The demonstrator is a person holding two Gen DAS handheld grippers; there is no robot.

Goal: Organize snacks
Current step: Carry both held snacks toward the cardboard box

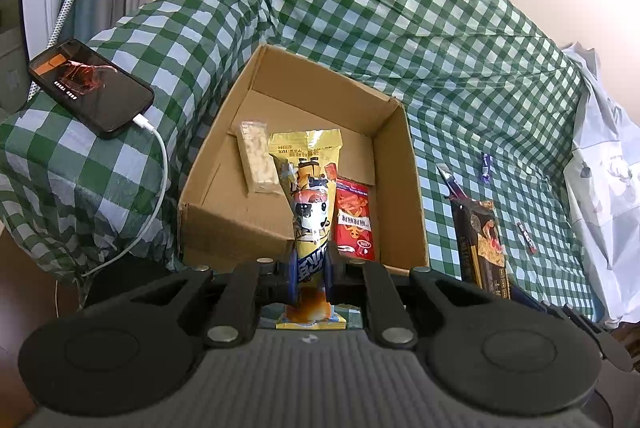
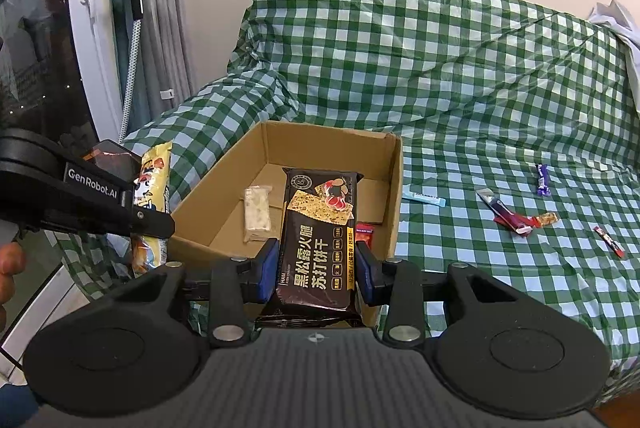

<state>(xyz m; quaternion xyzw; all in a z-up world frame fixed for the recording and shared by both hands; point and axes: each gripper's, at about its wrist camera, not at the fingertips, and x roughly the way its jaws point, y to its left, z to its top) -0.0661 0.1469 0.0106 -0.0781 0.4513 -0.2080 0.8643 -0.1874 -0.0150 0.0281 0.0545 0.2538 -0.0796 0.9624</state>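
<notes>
An open cardboard box [image 1: 394, 164] [image 2: 394, 184] stands on the green checked cloth. Inside lie a pale nougat bar [image 1: 256, 158] [image 2: 256, 212] and a red snack pack [image 1: 354, 220] [image 2: 364, 232]. My left gripper [image 1: 311, 274] is shut on a yellow cartoon snack packet [image 1: 310, 188], held over the box's near edge; the packet also shows in the right wrist view [image 2: 154, 184]. My right gripper [image 2: 316, 270] is shut on a black cracker pack [image 2: 318, 240], held over the box's near edge; it shows in the left wrist view [image 1: 484, 240].
Small wrapped snacks lie on the cloth right of the box: a purple candy [image 2: 542, 180] [image 1: 486, 168], a red stick [image 2: 608, 242] [image 1: 526, 238], a red and orange pile [image 2: 516, 218], a blue sachet [image 2: 424, 198]. A charging phone [image 1: 92, 86] rests on a cushion left.
</notes>
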